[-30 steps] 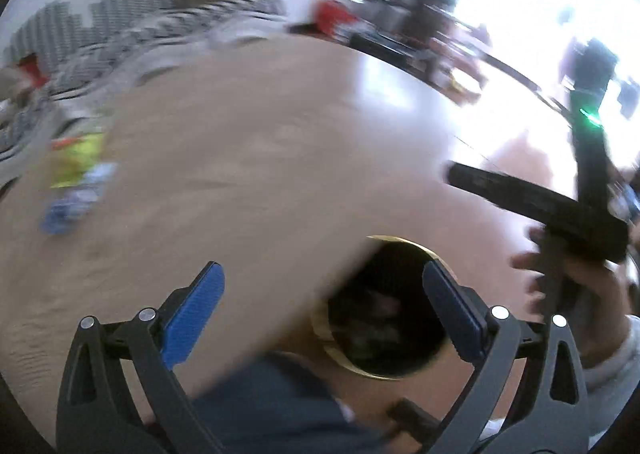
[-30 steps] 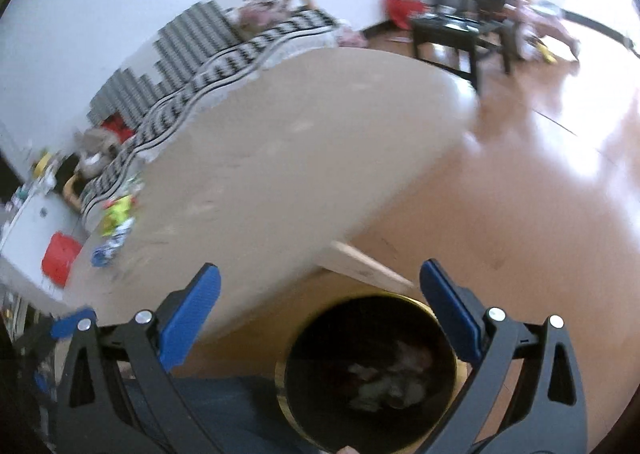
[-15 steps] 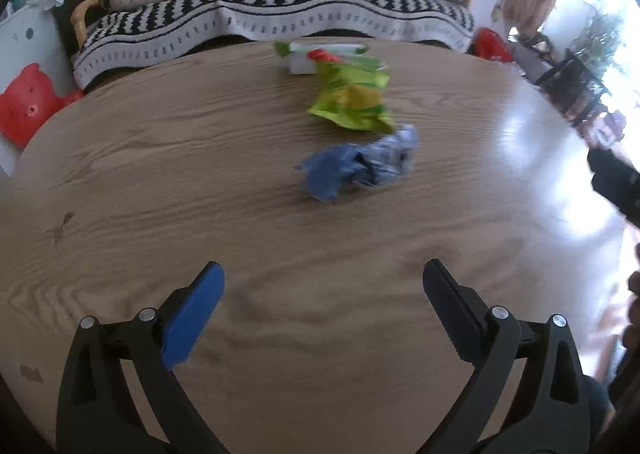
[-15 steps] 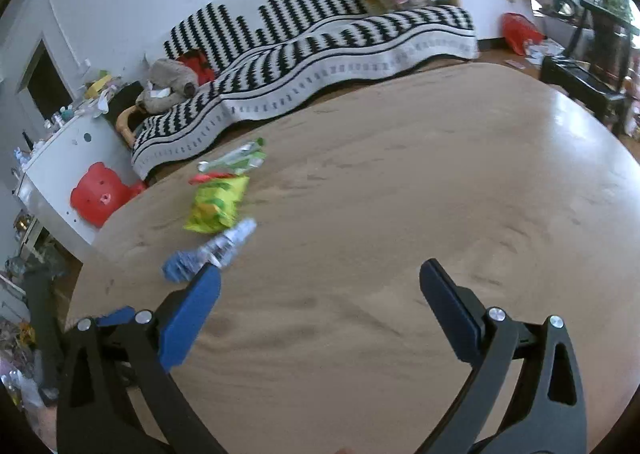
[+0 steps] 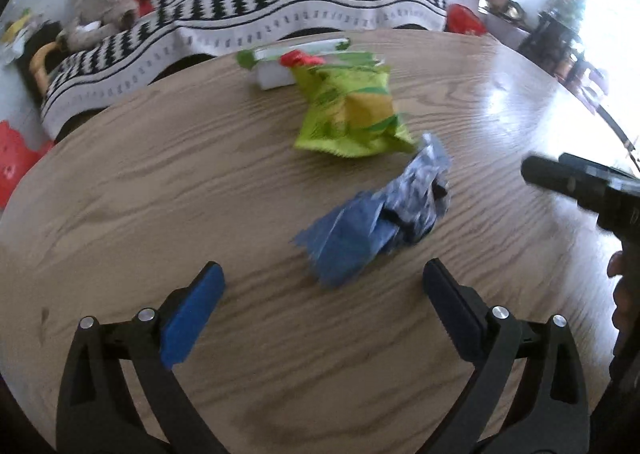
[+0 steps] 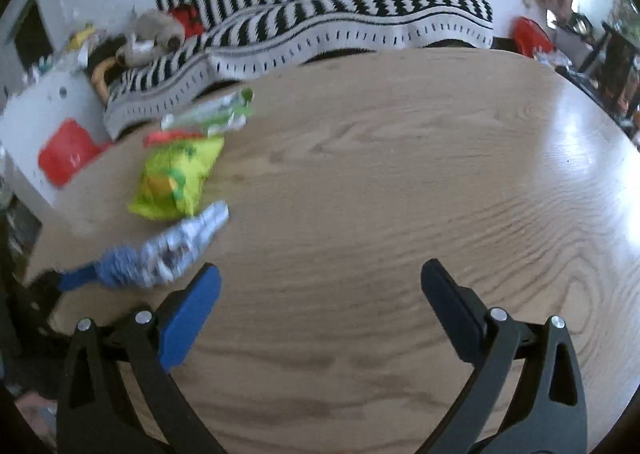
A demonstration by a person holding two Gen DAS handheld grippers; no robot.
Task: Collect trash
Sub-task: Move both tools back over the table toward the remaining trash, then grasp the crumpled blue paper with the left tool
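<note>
Two handheld grippers, both spread wide and empty.

The left gripper (image 5: 322, 296) pointed forward with its jaws far apart, nothing between its blue-padded fingers (image 5: 192, 316). The right gripper (image 6: 320, 294) was likewise agape and held nothing. In the left wrist view, a hand (image 5: 624, 302) gripped the right gripper's dark handle at the right edge.
</note>
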